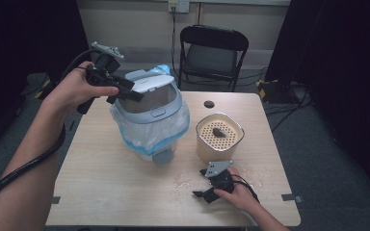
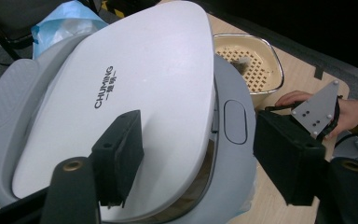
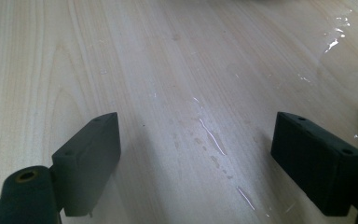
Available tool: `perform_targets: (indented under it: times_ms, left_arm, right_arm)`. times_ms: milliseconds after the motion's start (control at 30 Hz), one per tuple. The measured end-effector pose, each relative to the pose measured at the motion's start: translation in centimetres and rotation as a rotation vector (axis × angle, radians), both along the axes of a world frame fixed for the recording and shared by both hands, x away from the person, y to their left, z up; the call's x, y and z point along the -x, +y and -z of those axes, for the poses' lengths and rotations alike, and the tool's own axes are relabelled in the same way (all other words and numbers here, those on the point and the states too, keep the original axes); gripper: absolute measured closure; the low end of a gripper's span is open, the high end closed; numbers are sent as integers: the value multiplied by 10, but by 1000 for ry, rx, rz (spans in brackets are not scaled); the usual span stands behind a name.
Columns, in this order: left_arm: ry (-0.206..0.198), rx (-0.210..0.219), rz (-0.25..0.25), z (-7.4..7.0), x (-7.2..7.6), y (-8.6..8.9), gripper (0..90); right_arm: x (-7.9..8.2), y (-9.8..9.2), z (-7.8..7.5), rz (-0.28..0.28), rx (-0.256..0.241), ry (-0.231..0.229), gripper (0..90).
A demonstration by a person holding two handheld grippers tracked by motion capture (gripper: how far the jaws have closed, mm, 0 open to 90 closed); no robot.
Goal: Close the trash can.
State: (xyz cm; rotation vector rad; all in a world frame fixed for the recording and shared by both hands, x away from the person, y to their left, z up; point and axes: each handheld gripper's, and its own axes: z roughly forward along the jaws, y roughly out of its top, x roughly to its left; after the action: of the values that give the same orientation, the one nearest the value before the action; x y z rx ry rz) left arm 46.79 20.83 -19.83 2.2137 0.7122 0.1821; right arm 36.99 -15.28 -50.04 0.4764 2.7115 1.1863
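In the high view, the left tongs [image 1: 125,91] are in the upper left of the frame, held up in the person's left hand [image 1: 77,89]. They are at the top left edge of a grey bin [image 1: 149,113] that stands in the middle of the bench [image 1: 106,183]. The jaws are open. In the left gripper view one jaw lies over the white lid [image 2: 135,93] of the bin, in the lower left of the frame, and the other jaw is at the lower right, outside the grey rim near the oval push button [image 2: 235,121]. It is hard to say whether the left jaw touches the lid or only hangs just above it. The lid carries the word CHUMING and looks a little raised at its front edge. A clear and blue plastic bag [image 1: 173,132] lines the bin and hangs down over its sides.

To the right of the bin in the high view stands a cream container [image 1: 219,137] with a perforated insert, and a small dark lump [image 1: 218,132] lies on the insert. The bin and the container are near each other but apart.

The right tongs [image 1: 203,185] are in the lower middle of the high view, just below the cream container, in the person's right hand [image 1: 238,192]. They rest low on the bench. In the right gripper view their jaws stand wide apart with nothing between them, and the wood there has thin streaks of water [image 3: 214,140].

A black folding chair [image 1: 213,53] stands behind the bench at the top centre of the high view.
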Motion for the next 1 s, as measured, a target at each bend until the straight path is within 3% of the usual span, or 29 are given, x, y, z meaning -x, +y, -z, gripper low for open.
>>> perform_targets:
  times_ms: [100,200,300,400,567,833,1000]
  left_arm:
    - [4,12,-25,4,1,-2,390]
    - [-1,-2,-24,7,1,-3,431]
    - [22,-5,-8,12,0,-4,480]
    - [22,27,-44,16,-2,-4,542]
    - [45,39,-75,20,-5,-7,582]
    - [-5,-26,-105,35,-11,-18,663]
    - [-41,12,-144,40,-13,-22,683]
  right_arm:
    - [0,0,0,0,1,0,150]
    - [0,0,0,3,-1,1,150]
    - [0,0,0,3,-1,1,150]
    - [0,0,0,3,-1,1,150]
    - [0,0,0,4,-1,2,150]
    - [0,0,0,2,-1,-1,151]
    - [0,0,0,2,-2,-2,150]
